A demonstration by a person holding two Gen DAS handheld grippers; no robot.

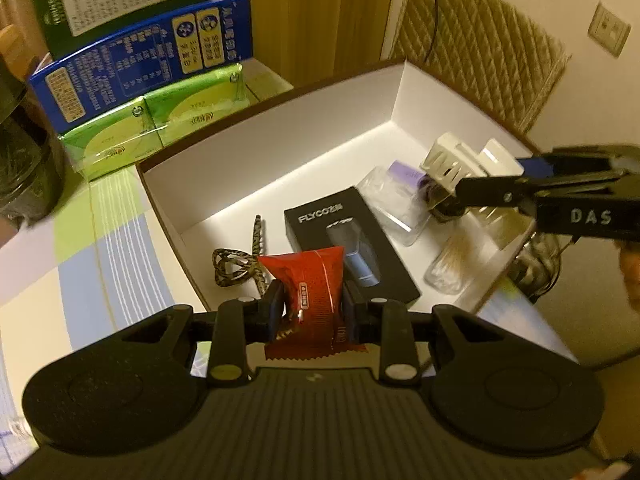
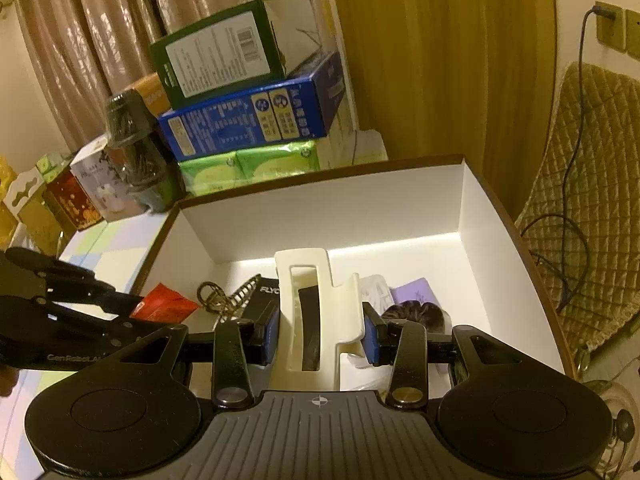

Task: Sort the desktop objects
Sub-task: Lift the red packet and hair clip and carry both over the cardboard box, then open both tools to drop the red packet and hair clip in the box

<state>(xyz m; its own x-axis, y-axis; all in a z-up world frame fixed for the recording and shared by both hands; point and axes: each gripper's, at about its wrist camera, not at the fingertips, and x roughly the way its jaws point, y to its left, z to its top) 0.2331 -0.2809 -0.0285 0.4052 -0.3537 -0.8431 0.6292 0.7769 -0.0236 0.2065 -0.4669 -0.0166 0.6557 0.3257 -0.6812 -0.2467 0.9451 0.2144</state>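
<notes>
Left gripper (image 1: 314, 312) clamped on red packet (image 1: 310, 300) at white box's (image 1: 280, 136) 6 o'clock rim; right gripper (image 2: 320, 338) clamped on cream clip (image 2: 310, 312) over box's 3 o'clock side; you lower both inside walls before releasing

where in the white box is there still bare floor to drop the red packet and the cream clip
Bare floor runs along the back wall of the white cardboard box, behind the patterned hair clip and black Flyco box. The right side is crowded: clear plastic case, purple card.
</notes>
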